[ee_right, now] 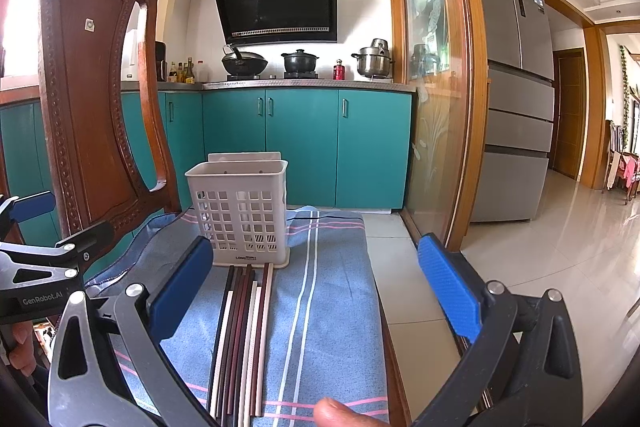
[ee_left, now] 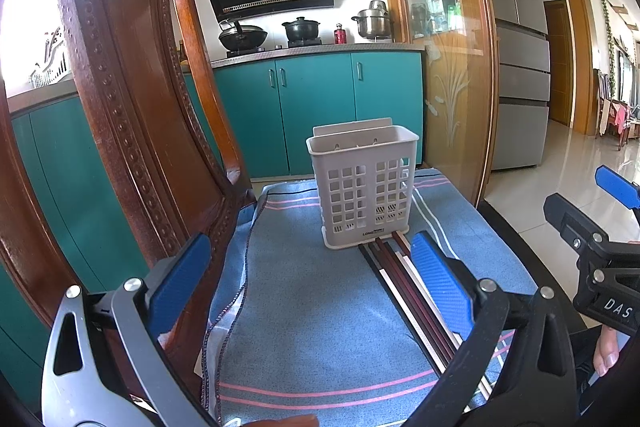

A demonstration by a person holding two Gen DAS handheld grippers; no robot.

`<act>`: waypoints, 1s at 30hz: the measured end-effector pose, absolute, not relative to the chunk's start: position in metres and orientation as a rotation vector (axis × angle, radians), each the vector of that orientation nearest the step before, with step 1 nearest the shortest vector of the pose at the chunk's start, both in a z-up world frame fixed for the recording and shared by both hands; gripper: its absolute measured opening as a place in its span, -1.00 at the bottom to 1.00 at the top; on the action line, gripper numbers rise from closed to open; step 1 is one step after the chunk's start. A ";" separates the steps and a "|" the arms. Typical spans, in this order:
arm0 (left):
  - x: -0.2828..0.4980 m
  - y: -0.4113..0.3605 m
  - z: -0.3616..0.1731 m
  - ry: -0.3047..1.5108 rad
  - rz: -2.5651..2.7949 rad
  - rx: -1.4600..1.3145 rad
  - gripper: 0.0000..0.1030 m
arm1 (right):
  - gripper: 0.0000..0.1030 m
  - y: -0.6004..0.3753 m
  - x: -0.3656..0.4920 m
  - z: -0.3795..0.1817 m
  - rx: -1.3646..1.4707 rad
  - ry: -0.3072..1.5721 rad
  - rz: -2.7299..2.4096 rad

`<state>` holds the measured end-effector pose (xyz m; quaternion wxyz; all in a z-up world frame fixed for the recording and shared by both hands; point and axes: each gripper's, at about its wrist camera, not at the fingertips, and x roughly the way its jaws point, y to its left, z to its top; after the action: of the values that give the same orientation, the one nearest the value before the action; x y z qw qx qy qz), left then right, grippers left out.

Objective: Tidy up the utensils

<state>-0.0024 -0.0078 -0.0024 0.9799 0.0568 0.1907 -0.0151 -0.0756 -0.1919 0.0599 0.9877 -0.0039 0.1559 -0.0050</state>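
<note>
White perforated plastic utensil basket (ee_left: 362, 187) upright on blue striped cloth (ee_left: 320, 307), nothing visible inside, dark and pale chopsticks (ee_right: 244, 331) lying flat just before it, left gripper (ee_left: 308, 279) spread wide, right gripper (ee_right: 316, 287) spread wide, both empty.

Teal cabinets (ee_right: 304, 143) top and bottom, black range hood (ee_right: 276, 7) on white wall. 3 pots on stove. Carved wooden chair (ee_right: 92, 99) on left, steel fridge (ee_right: 516, 95) on right. Glossy pale floor tiles (ee_right: 560, 251), bright daylight through window at left.
</note>
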 end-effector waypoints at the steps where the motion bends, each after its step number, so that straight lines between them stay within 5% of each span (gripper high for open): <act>1: -0.002 -0.008 -0.002 0.385 -0.031 0.115 0.94 | 0.95 -0.192 -0.076 0.060 -0.008 0.314 -0.010; 30: -0.002 -0.008 -0.005 0.391 -0.030 0.119 0.94 | 0.95 -0.190 -0.074 0.057 -0.026 0.321 -0.020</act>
<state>-0.0016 -0.0084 -0.0046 0.9791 0.0592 0.1939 -0.0148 -0.0739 -0.1899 0.0568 0.9870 -0.0127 0.1596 -0.0100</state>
